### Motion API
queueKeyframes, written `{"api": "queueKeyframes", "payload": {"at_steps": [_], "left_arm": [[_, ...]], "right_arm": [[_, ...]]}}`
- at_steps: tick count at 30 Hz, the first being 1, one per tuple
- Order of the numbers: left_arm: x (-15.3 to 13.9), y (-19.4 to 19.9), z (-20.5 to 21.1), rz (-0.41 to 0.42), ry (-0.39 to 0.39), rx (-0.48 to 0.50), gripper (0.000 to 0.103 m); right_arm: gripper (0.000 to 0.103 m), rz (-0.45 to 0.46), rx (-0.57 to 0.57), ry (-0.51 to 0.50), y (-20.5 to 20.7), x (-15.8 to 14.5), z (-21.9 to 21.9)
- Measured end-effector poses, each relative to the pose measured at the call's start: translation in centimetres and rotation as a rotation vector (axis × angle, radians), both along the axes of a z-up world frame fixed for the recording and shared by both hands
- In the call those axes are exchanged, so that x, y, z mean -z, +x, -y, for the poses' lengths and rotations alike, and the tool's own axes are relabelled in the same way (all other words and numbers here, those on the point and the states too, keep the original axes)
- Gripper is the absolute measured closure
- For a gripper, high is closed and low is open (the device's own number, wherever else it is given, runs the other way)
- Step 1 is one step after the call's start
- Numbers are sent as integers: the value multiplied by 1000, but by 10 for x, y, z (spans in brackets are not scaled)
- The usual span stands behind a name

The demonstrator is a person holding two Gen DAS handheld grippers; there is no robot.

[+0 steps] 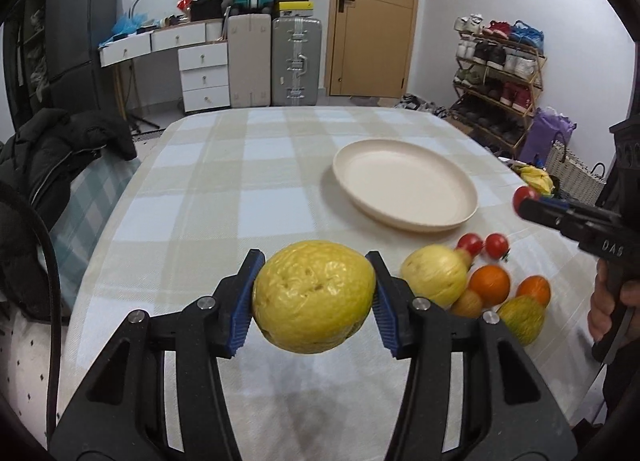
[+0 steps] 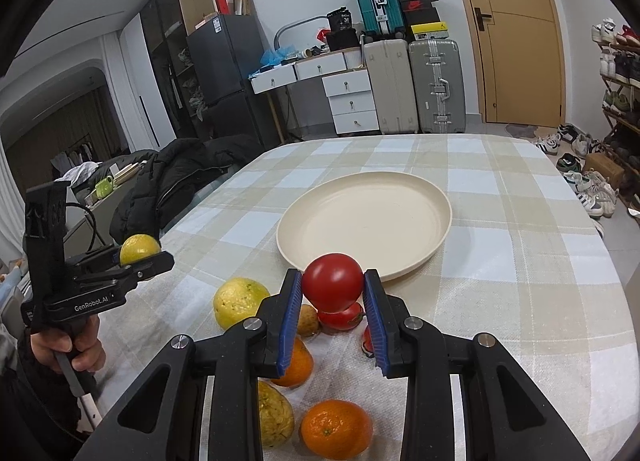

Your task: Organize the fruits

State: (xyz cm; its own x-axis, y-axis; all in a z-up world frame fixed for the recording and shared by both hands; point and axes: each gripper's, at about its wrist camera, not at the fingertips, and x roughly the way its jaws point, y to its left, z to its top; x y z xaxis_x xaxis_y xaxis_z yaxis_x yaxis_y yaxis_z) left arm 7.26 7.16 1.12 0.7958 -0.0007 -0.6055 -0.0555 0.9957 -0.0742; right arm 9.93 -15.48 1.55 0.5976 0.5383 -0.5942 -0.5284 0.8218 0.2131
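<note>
My left gripper [image 1: 314, 297] is shut on a large yellow guava [image 1: 314, 295] and holds it above the checked tablecloth; it shows in the right wrist view [image 2: 140, 255] at the left. My right gripper [image 2: 332, 293] is shut on a red tomato [image 2: 333, 287], raised just before the cream plate [image 2: 420, 221]; it shows in the left wrist view [image 1: 528, 201] at the right. The plate [image 1: 404, 185] has nothing on it. A pile of fruit lies near the front edge: a second guava [image 1: 434, 275], oranges [image 1: 490, 285], small tomatoes [image 1: 496, 245].
A black jacket [image 1: 60, 157] hangs on a chair at the table's left. Suitcases [image 1: 296, 61], drawers and a door stand behind the table. A shoe rack [image 1: 500, 73] is at the right.
</note>
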Motion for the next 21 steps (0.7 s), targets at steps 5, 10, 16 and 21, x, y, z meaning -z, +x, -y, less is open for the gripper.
{"api": "queueKeyframes", "payload": {"at_steps": [5, 10, 16, 21], "left_arm": [[-9, 13, 17, 23, -22, 15, 55], [-13, 28, 32, 34, -23, 32, 55], [-16, 47, 46, 35, -17, 46, 54], [-13, 66, 59, 24, -15, 57, 54]], "right_arm": [[71, -6, 3, 0, 3, -1, -1], [71, -18, 10, 7, 10, 0, 1], [71, -31, 27, 8, 21, 0, 2], [71, -60, 45, -5, 36, 6, 3]]}}
